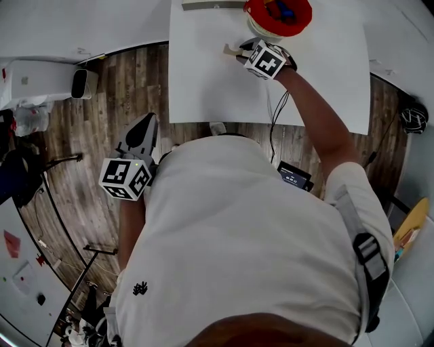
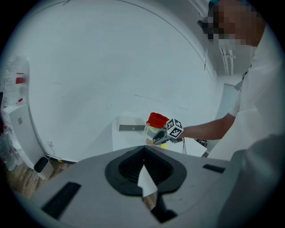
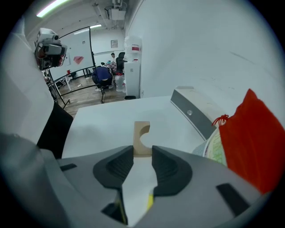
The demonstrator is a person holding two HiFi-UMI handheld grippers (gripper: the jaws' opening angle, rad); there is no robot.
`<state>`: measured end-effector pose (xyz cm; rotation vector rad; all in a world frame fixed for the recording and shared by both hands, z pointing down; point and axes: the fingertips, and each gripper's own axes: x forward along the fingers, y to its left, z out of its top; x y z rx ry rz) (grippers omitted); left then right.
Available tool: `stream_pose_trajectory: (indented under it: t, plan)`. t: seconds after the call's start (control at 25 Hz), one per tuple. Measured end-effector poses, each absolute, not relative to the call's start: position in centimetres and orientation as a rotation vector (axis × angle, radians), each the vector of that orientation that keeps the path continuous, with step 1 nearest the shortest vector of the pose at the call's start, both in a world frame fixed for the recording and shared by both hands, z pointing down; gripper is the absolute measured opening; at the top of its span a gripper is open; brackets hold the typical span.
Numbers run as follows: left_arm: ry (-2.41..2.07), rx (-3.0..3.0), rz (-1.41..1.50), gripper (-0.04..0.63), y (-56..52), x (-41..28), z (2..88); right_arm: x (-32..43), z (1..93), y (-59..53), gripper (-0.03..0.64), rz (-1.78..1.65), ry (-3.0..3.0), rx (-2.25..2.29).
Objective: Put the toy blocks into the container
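Note:
A pale wooden block with a half-round notch [image 3: 141, 138] is pinched at its near end between the pads of my right gripper [image 3: 142, 153], which is shut on it. In the head view that gripper [image 1: 239, 51] holds the block [image 1: 231, 50] over the white table [image 1: 203, 81], just left of the container [image 1: 278, 19], a pale tub with a red lining and coloured blocks inside. The tub's red cloth [image 3: 251, 142] fills the right of the right gripper view. My left gripper [image 1: 148, 122] hangs off the table over the floor, jaws together and empty [image 2: 143, 153].
A grey flat bar [image 1: 210, 5] lies at the table's far edge, beside the container. A sliver of something yellow [image 3: 150, 202] shows under the right jaws. A white appliance [image 1: 41, 81] stands on the wooden floor at left. A cable runs from the right gripper to a black box [image 1: 295, 177].

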<state>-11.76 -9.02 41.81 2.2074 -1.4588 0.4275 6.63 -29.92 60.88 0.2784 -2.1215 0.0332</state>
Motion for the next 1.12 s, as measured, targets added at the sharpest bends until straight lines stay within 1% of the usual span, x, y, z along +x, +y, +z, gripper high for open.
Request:
stream_pose_trajectory:
  t: [0.24, 0.6, 0.88, 1.12]
  plan:
    - [-1.409, 2.256, 0.423, 0.006, -9.7, -11.2, 41.7, 7.4, 56.7, -28.4, 0.129, 0.024, -2.139, 0.283]
    - [-1.341, 2.321, 0.416, 0.008, -11.0, -9.5, 41.7, 10.7, 49.4, -28.5, 0.129, 0.023, -2.179, 0.333]
    - [-1.316, 2.333, 0.398, 0.007, -11.6, -8.5, 41.9, 14.2, 45.6, -31.7, 0.129, 0.013, -2.196, 0.422]
    - [-1.326, 2.334, 0.398, 0.006, -11.7, -8.1, 41.9, 17.2, 44.4, -36.0, 0.129, -0.019, -2.175, 0.484]
